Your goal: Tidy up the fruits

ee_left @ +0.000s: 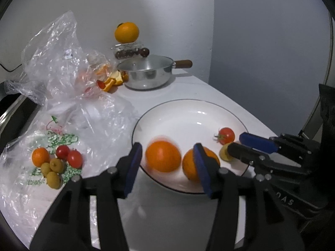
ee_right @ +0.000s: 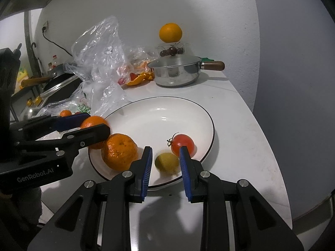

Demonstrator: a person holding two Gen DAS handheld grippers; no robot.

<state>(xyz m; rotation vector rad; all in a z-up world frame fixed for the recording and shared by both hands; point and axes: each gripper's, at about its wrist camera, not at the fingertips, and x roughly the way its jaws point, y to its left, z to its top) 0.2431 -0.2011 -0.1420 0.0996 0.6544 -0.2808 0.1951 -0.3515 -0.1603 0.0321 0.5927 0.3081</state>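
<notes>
Over the white plate (ee_left: 188, 113) on the counter (ee_right: 240, 108), both claws tilt downward: left claw (ee_left: 167, 163) open around a blurred orange (ee_left: 163, 155), right claw (ee_right: 165, 163) narrow, straddling a yellow-green fruit (ee_right: 166, 163) without touching.

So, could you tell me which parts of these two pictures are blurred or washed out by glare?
Left wrist view: the left-hand orange on the plate is smeared by motion; its neighbour is sharper, and small glints sit on the plate. Right wrist view: the yellow-green fruit is soft and the far orange smeared; the pot mirrors the room. Both curve at the edges.
</notes>
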